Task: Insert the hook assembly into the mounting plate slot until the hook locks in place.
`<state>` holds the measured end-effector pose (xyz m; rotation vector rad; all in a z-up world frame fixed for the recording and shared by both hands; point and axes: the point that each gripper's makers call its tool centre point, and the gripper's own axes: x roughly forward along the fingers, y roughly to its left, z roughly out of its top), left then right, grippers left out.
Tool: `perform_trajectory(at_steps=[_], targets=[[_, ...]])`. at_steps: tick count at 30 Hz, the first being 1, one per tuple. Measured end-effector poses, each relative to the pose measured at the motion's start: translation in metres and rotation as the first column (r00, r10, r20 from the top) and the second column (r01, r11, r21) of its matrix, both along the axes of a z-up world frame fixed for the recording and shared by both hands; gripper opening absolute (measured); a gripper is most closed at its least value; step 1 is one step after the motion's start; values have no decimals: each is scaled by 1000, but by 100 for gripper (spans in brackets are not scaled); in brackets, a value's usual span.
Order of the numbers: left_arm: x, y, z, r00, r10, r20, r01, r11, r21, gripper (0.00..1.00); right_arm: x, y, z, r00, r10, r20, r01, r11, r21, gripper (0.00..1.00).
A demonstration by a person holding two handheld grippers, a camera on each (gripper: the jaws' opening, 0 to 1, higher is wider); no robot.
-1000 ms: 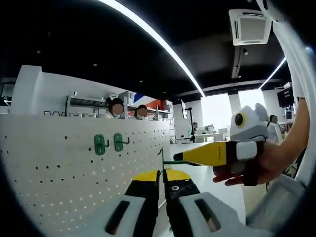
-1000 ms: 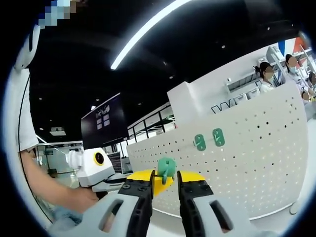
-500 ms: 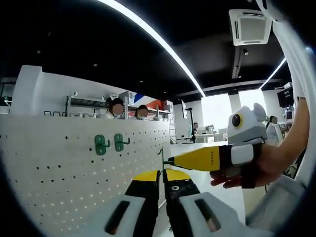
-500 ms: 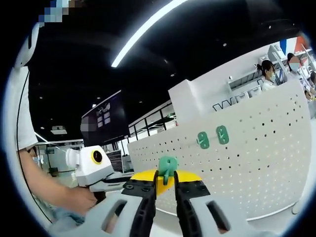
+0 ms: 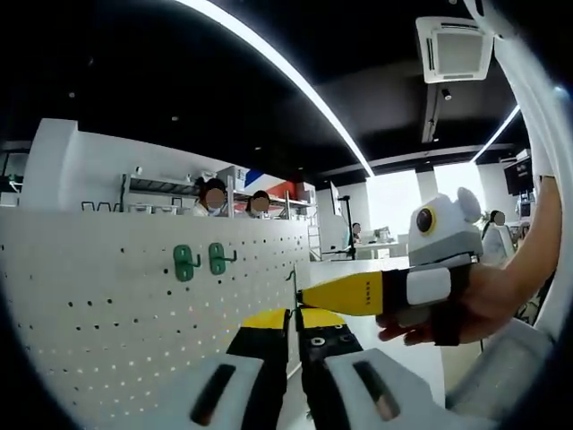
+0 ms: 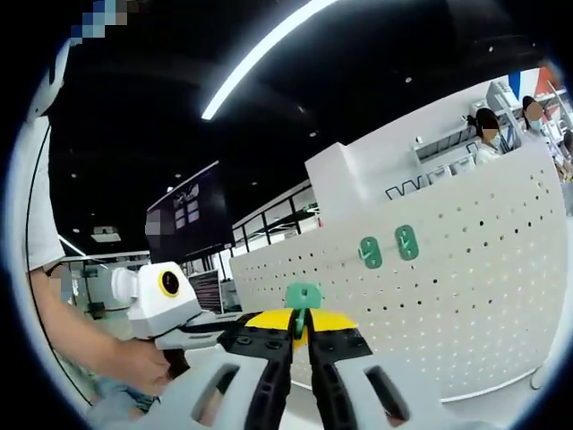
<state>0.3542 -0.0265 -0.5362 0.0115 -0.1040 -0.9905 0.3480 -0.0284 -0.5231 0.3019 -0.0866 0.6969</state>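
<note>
Right gripper (image 6: 300, 327) jaws nearly closed, pinching green hook (image 6: 303, 296), centre frame, near white pegboard (image 6: 466, 269). Two hooks (image 6: 389, 247) already mounted, right of centre. Left gripper (image 5: 294, 324) jaws together; grip contents unclear.

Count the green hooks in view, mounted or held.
3. Two sit side by side on the pegboard: left hook, right hook. A third hook is pinched in the right tongs. More may be hidden.

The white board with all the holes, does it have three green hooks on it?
No, the pegboard has two green hooks, side by side.
</note>
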Motion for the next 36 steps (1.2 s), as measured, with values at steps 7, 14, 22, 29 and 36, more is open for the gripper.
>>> perform_trajectory(at_steps=[7, 14, 22, 29, 36], targets=[[1, 1, -2, 1000, 6, -3, -6, 1000, -4, 3, 1, 0, -1, 1000, -13, 5, 13, 1000, -8, 2], [0, 1, -1, 1000, 10, -3, -10, 1000, -12, 3, 0, 1, 0, 1000, -22, 9, 22, 1000, -11, 1], [1, 1, 0, 1000, 15, -4, -15, 1000, -12, 4, 0, 1, 1, 1000, -21, 13, 22, 1000, -20, 1], [3, 3, -3, 999, 27, -18, -27, 1000, -3, 16, 0, 1, 0, 1000, -20, 9, 20, 1000, -21, 1], [5, 5, -10, 998, 41, -57, -41, 999, 5, 37, 0, 0, -2, 1000, -22, 3, 22, 999, -24, 1]])
